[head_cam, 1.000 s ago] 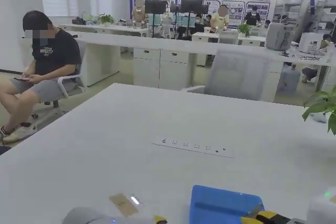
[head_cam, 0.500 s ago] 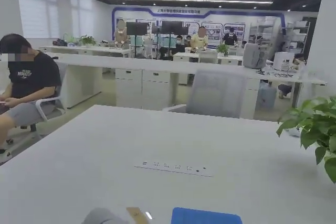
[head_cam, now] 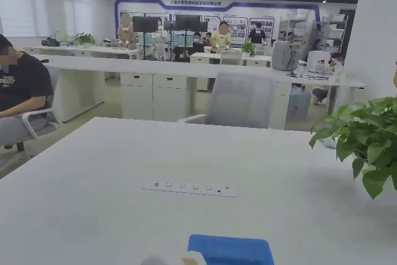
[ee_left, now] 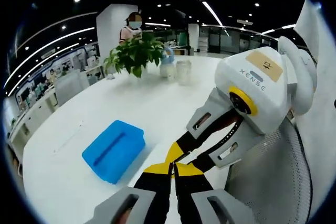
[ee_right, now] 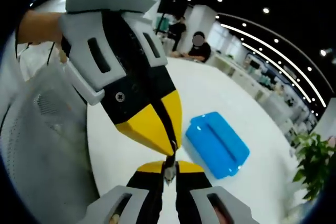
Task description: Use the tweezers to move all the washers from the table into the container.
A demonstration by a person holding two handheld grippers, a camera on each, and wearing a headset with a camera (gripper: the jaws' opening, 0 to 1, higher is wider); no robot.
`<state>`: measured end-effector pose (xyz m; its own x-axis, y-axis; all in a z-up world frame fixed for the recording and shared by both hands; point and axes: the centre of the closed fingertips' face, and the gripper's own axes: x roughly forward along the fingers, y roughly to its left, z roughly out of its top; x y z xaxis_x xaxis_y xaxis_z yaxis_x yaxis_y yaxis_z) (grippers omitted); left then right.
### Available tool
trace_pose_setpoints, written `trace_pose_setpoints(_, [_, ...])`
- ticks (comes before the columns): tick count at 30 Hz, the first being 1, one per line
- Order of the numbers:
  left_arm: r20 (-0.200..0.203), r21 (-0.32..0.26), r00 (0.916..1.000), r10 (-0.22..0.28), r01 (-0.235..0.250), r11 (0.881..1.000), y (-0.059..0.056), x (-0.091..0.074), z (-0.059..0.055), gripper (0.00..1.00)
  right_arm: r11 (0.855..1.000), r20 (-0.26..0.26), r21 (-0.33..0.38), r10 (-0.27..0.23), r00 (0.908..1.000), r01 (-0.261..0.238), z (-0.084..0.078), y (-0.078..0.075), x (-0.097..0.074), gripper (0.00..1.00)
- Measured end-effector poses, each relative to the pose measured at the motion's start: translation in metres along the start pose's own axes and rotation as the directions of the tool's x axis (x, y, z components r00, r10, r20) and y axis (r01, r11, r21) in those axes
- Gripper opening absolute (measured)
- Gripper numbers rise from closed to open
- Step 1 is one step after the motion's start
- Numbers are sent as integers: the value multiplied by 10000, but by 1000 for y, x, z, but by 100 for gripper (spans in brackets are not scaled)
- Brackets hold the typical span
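The blue container (head_cam: 230, 249) lies flat with its lid on at the near edge of the white table (head_cam: 124, 172). It also lies on the table beyond the jaws, as the container (ee_left: 114, 149) in the left gripper view and the container (ee_right: 217, 144) in the right gripper view. My left gripper (ee_left: 172, 168) and right gripper (ee_right: 168, 169) meet tip to tip above the table's near edge, both with jaws together. A thin grey sliver, seemingly the tweezers (ee_right: 167, 173), sits pinched between the right tips. The right gripper's white body (ee_left: 252, 93) looms in the left gripper view.
A power strip (head_cam: 189, 188) is set into the table's middle. A potted plant (head_cam: 366, 138) stands at the right edge, with an office chair (head_cam: 239, 100) behind the far side. A seated person (head_cam: 18, 88) is at the left. Mesh chair fabric (ee_right: 42, 145) lies close beneath the grippers.
The head camera has tilted up and swung, so the container and plant shifted in the picture. The gripper parts at the bottom edge have slid out. Nothing on the table moved.
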<state>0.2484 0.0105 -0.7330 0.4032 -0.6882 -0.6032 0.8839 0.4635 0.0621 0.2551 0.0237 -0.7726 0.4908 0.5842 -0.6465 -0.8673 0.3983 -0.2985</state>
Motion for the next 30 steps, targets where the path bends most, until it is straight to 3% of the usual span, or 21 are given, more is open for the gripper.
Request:
trace_pose_setpoints(2, [-10,158,9999,-153,153,9998,-1,4,-2,0,10000,-67,-25,16,10000,-16,-3,-1,1,4])
trace_pose_setpoints(4, [-38,761,9997,-227,229,9968,1,7,-4,0,10000,-88,-19,8,10000,-8,-6,-2,4,4])
trace_pose_setpoints(7, [-84,963,9987,-499,505,9941,2,13,-10,0,9995,-174,328,-14,9998,20,-16,-3,8,4])
trace_pose_setpoints(10, [-499,948,9934,-1029,1073,9897,4,20,-27,0,9974,-267,716,72,9996,-53,-25,-1,13,5])
trace_pose_setpoints(12, [-815,1245,9914,-1024,1120,9859,7,23,-40,0,9969,-430,781,95,9990,-62,-32,2,16,8])
trace_pose_setpoints(15, [-767,1018,9895,-1221,1296,9863,11,22,-46,0,9928,-391,1188,214,9990,-166,-36,4,11,12])
trace_pose_setpoints(19, [-1261,1262,9819,-1415,1574,9794,15,25,-62,0,9659,-166,2577,299,9994,-247,-38,3,1,26])
trace_pose_setpoints(24, [-2157,1480,9663,-1407,1748,9734,20,36,-91,0,9244,131,3811,-190,9997,126,-41,-7,-18,30])
trace_pose_setpoints(27, [-2515,1456,9580,-1381,1785,9731,23,43,-103,0,8630,666,5044,-62,9978,-283,-39,-7,-22,35])
trace_pose_setpoints(28, [-2618,1529,9552,-1382,1824,9713,24,45,-106,0,8577,619,5137,-124,9980,-212,-41,-10,-22,35])
trace_pose_setpoints(30, [-3032,1575,9415,-1468,2014,9668,25,48,-115,0,8648,503,5021,-311,9982,16,-44,-15,-23,34])
